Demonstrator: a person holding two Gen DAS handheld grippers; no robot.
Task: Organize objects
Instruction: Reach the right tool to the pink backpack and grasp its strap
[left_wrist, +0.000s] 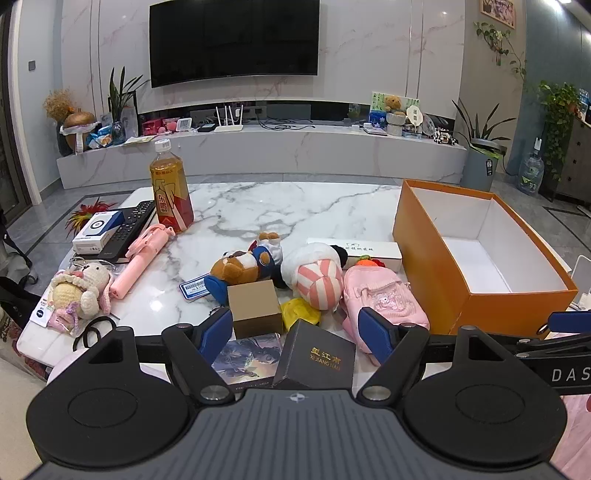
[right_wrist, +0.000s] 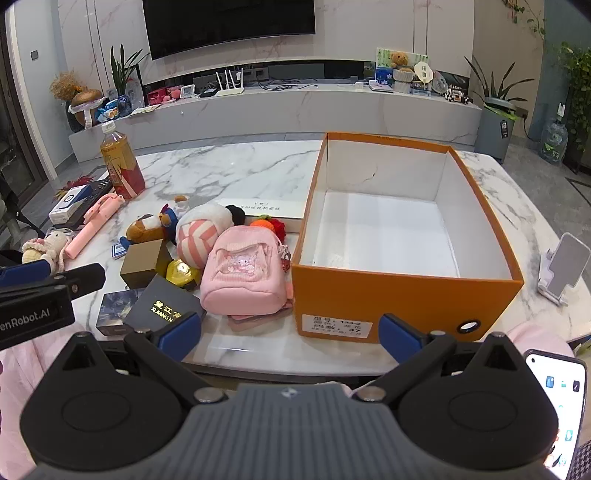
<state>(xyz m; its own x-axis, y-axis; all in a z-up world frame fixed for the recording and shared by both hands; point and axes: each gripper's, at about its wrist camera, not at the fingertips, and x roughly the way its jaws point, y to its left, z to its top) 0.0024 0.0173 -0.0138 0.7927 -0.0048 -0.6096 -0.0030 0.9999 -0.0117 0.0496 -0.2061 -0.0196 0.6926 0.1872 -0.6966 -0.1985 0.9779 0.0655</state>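
Spreading across the marble table (right_wrist: 240, 166), the clutter sits in one loose heap on the left while the orange shoebox (right_wrist: 406, 299) stands lidless and empty on the right, most likely set there as the bin the loose things are meant to go into; nothing lies on its white floor yet, so the sorting looks barely begun. Next in size, the pink mini backpack (right_wrist: 240, 273) rests just beside the box's left wall, lying on a flat pinkish item, and so seems the easiest first pick. Behind it a pink-and-white striped plush (right_wrist: 195, 236) leans against a brown teddy bear (right_wrist: 146, 227), with a long white box (right_wrist: 266, 212) lying flat behind them. A tea bottle (right_wrist: 120, 168) stands upright at the far left, near a pink selfie stick (right_wrist: 92, 225). Closer in, a small brown carton (right_wrist: 142, 262), a black gift box (right_wrist: 166, 308) with gold lettering and a yellow toy (right_wrist: 181, 273) crowd together. The right gripper (right_wrist: 290, 338) hovers at the table's near edge with its jaws spread wide and nothing between them, facing the gap between backpack and shoebox. The left gripper (left_wrist: 295, 330) is likewise released and empty, poised over the black gift box, apparently ready to choose.
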